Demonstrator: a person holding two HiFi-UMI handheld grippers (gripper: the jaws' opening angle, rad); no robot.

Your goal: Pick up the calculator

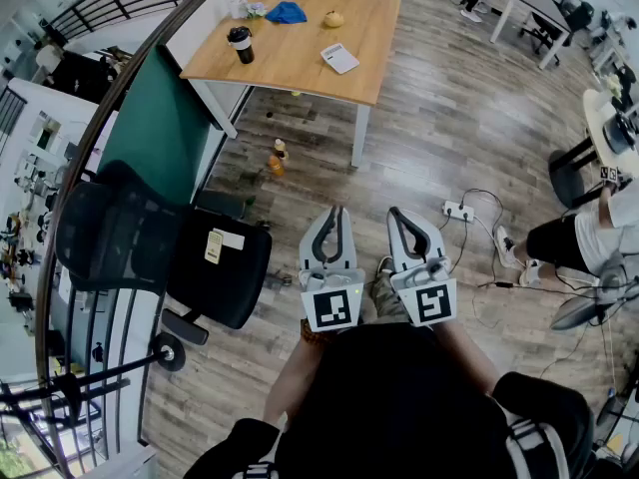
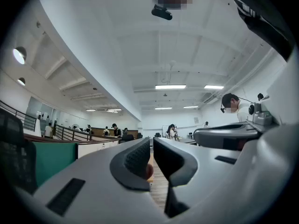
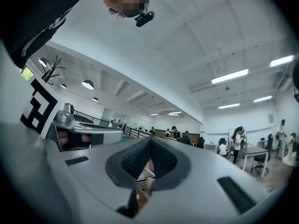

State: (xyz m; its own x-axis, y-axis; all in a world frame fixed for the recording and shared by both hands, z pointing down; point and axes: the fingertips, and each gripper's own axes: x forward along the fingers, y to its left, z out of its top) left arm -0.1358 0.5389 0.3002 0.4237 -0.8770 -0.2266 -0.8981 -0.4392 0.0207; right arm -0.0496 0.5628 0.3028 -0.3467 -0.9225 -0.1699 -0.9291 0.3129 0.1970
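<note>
In an open-plan office with a wood-plank floor, a person stands holding the left gripper (image 1: 335, 214) and the right gripper (image 1: 397, 215) side by side at waist height, both aimed toward a wooden table (image 1: 290, 58) well ahead. The calculator (image 1: 339, 58) lies flat near the table's right-hand edge in the head view, far from both tools. A black cup (image 1: 240, 44), a crumpled blue cloth (image 1: 287, 12) and a small yellow object (image 1: 333, 18) share the tabletop. The left gripper's (image 2: 152, 147) jaws are drawn together with only a sliver between them and nothing held; the right gripper's (image 3: 150, 143) jaws meet at the tips, likewise empty. A black mesh office chair (image 1: 150, 247) stands to the left beside a green partition (image 1: 160, 128). Two small bottles (image 1: 279, 156) stand on the floor by a table leg, and a white power strip (image 1: 457, 210) lies to the right.
</note>
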